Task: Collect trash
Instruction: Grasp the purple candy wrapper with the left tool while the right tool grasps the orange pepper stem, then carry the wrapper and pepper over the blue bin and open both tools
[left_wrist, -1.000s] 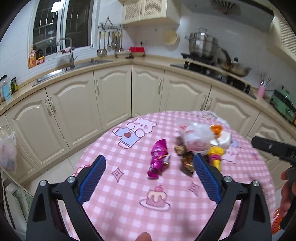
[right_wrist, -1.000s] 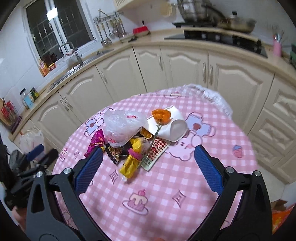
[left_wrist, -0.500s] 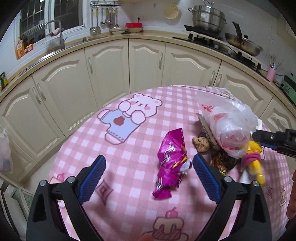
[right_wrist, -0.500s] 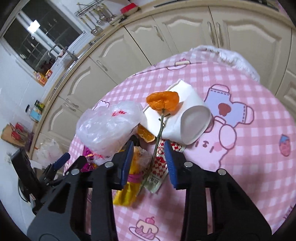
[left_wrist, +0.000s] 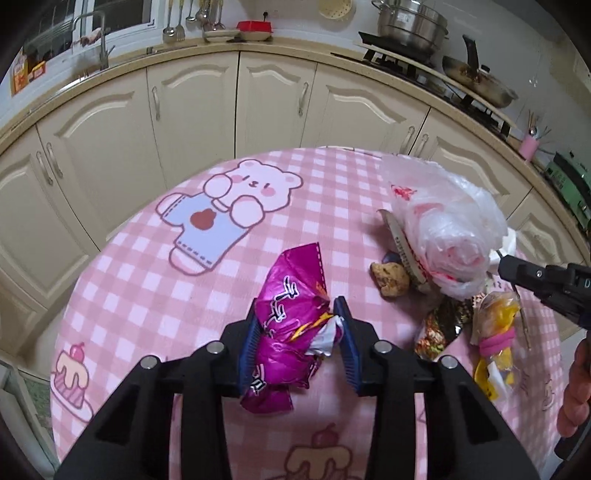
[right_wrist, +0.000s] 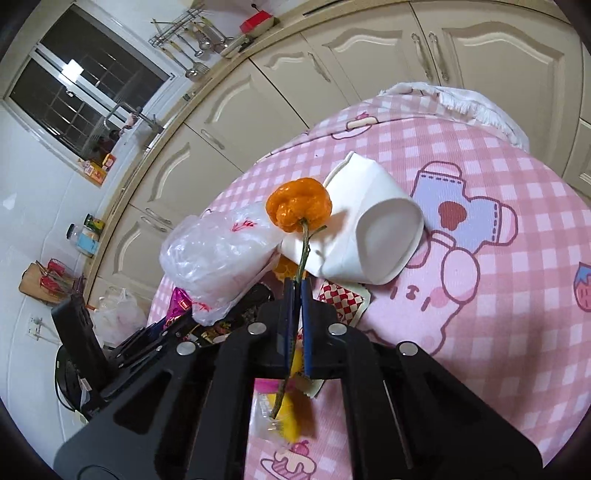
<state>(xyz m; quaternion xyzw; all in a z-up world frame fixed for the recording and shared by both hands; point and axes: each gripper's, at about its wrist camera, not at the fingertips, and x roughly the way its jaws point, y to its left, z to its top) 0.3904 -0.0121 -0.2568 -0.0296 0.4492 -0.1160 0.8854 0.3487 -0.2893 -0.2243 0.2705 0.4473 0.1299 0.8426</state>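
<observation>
My left gripper is shut on a crumpled magenta foil wrapper lying on the pink checked round table. My right gripper is shut on the thin green stem of a wilted orange flower, whose head stands over a tipped white paper cup. A clear plastic bag lies in the trash pile; it also shows in the right wrist view. The right gripper's black tip shows beside that bag in the left wrist view.
More trash lies by the bag: a brown lump, a dark foil wrapper, a yellow wrapper with a pink band, a red checked packet. Cream cabinets and the counter curve behind the table.
My left gripper came down and closed on the magenta wrapper. My right gripper closed fully on the flower stem and moved closer to the pile.
</observation>
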